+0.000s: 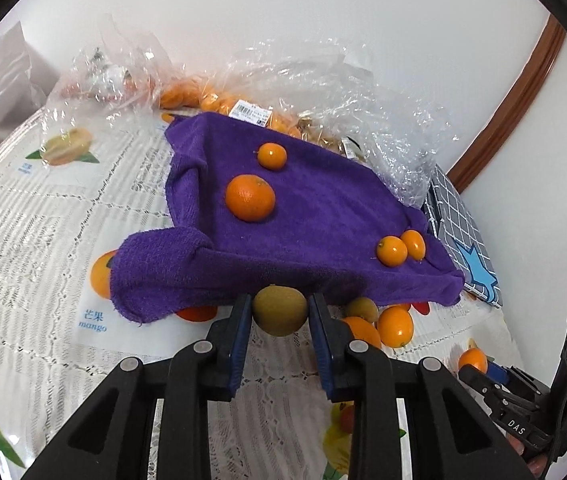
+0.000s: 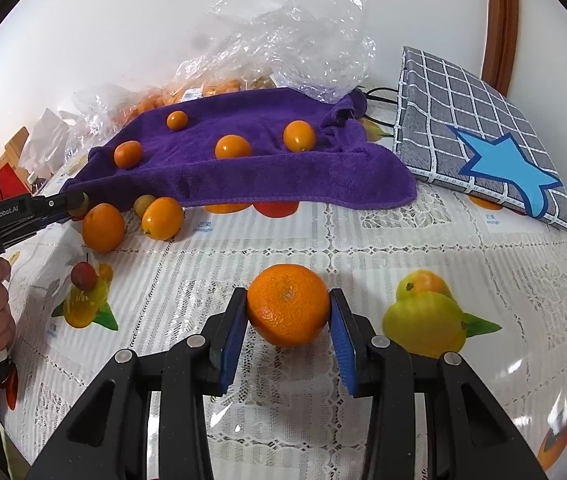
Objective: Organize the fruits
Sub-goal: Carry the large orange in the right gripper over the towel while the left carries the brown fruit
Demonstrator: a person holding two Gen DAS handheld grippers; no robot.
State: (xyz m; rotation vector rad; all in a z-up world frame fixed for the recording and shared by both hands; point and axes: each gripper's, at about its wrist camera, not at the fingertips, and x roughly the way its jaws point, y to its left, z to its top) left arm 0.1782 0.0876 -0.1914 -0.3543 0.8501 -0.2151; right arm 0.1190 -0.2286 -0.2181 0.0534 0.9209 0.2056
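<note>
A purple towel [image 1: 315, 208] lies over a raised tray; on it sit a large orange [image 1: 250, 197] and small kumquats [image 1: 271, 155], [image 1: 392, 251]. My left gripper [image 1: 280, 312] is shut on a brownish-green round fruit [image 1: 280, 310] just in front of the towel's near edge. My right gripper [image 2: 288, 312] is shut on a mandarin [image 2: 288, 305] above the tablecloth. The towel [image 2: 259, 168] with several kumquats [image 2: 233, 147] shows in the right wrist view. Loose oranges [image 2: 103, 227], [image 2: 162, 218] lie in front of it.
Clear plastic bags of oranges [image 1: 219, 100] stand behind the towel. A grey checked bag with a blue star [image 2: 483, 148] lies at the right. The tablecloth [image 2: 323, 236] is lace with printed fruit. The left gripper [image 2: 79, 203] reaches in from the left in the right wrist view.
</note>
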